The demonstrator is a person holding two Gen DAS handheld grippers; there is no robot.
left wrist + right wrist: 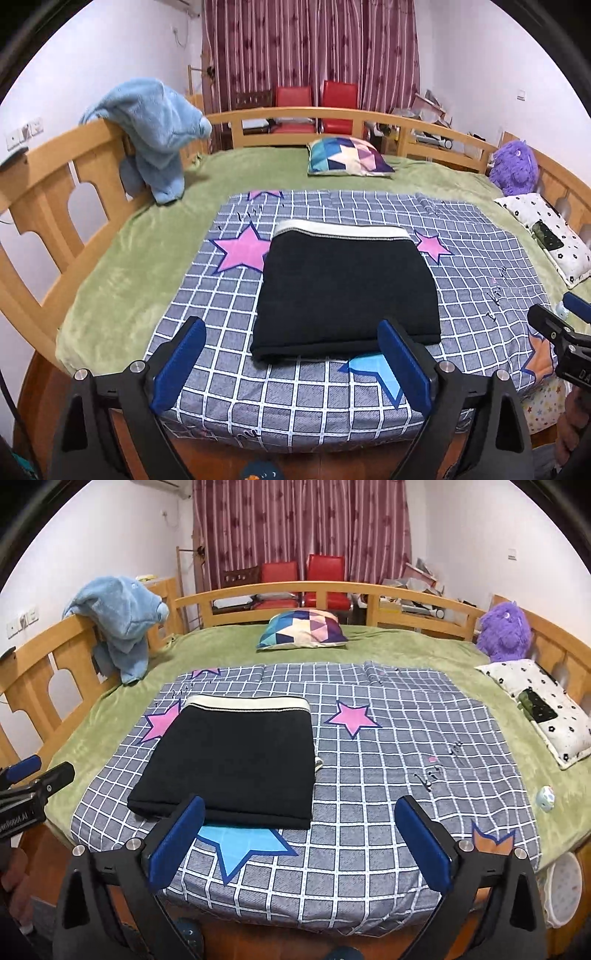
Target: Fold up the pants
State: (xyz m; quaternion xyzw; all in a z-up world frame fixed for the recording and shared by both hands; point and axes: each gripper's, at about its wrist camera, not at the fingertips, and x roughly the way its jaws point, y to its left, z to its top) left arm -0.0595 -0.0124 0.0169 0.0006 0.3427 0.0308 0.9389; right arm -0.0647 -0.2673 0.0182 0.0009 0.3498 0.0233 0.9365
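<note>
**A:** ok so where are we w/ the pants? Looks basically done imo. The black folded knit pants with the cream waistband (347, 291) sit as a neat rectangle on the grey-and-white checked bedsheet with stars (480, 266), near the front edge of the bed, waistband on the far side, fold edge facing the cameras.

**B:** yeah. Left gripper (291, 365) has its blue-padded fingers (180, 363) spread wide, nothing between them, clear of the cloth. Right gripper (299, 843) same deal: wide, empty, off the fabric.

**A:** so the step in hand is prob just backing off / checking the fold. Tips?

**B:** tbh keep both sets of fingers wide and pull up and away so no pad snags the near edge. In the right view a small pale bit pokes out at the stack's right side, can't tell if it's a tag or a lower layer. If tidying, I'd nudge that in rather than refold.

**A:** containers?

**B:** not much. A white round plastic basket (565, 890) sits low beside the bed at the right; can't see what's in it. Otherwise just stuff lying on the bed: a geometric-print cushion (349, 155), a fluffy purple plush toy (515, 170), a white flower-print pillow (539, 705) with a dark flat thing on top, too small to ID.
</note>
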